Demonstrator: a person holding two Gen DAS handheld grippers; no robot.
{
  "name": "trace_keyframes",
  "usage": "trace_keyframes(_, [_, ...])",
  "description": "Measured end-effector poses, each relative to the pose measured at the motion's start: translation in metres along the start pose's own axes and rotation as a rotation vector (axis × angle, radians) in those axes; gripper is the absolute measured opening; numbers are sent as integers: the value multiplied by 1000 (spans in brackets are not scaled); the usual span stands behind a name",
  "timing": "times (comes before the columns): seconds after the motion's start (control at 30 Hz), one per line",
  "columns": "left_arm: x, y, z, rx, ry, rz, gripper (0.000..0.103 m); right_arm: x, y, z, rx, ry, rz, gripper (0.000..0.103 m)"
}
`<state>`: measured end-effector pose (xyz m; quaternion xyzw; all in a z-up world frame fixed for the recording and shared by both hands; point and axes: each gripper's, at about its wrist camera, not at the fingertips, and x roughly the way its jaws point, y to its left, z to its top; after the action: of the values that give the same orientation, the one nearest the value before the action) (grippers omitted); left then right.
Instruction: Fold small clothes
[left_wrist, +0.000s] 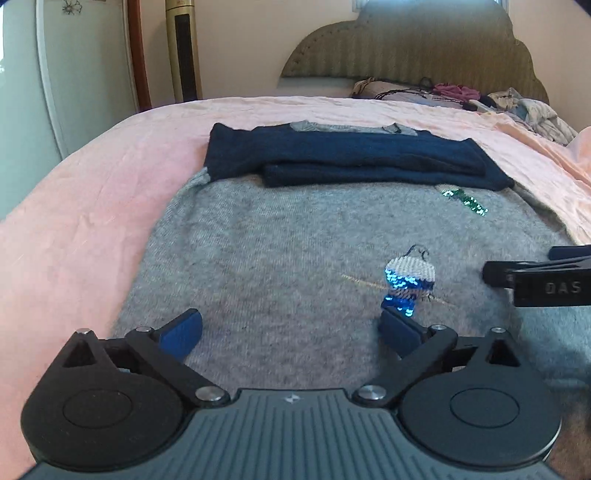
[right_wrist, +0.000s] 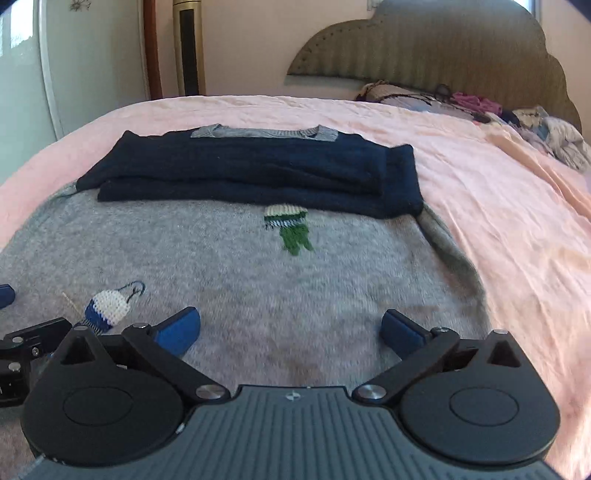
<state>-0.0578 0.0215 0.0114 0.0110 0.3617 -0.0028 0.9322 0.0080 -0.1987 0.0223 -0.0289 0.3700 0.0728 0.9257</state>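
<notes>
A small grey sweater (left_wrist: 288, 251) (right_wrist: 240, 280) lies flat on the pink bed. Its navy sleeves (left_wrist: 343, 158) (right_wrist: 258, 173) are folded across the chest, just under the grey collar (right_wrist: 258, 132). A blue sequin patch (left_wrist: 406, 284) and a green one (right_wrist: 291, 230) decorate the front. My left gripper (left_wrist: 290, 330) hovers open over the sweater's lower part, nothing between its blue pads. My right gripper (right_wrist: 290, 330) is open too, over the same area further right, with nothing in its jaws. Part of the right gripper (left_wrist: 535, 280) shows at the right edge of the left wrist view.
The pink bedsheet (right_wrist: 498, 206) spreads around the sweater. A heap of other clothes (left_wrist: 480, 99) (right_wrist: 517, 114) lies by the padded headboard (left_wrist: 406, 48) at the far right. A tall tower fan (right_wrist: 189, 48) and a white cabinet (left_wrist: 55, 74) stand beyond the bed's far left edge.
</notes>
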Motion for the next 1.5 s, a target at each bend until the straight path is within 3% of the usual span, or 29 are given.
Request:
trace_keyframes(0.27, [-10,-2,-11,-12,-14,7,103,-33,-3,-32,24,-10,-45,103])
trace_keyframes(1.5, [-29,-3,-27,14,-18,-23,103,-34,-3,-34,31,-17,-44,103])
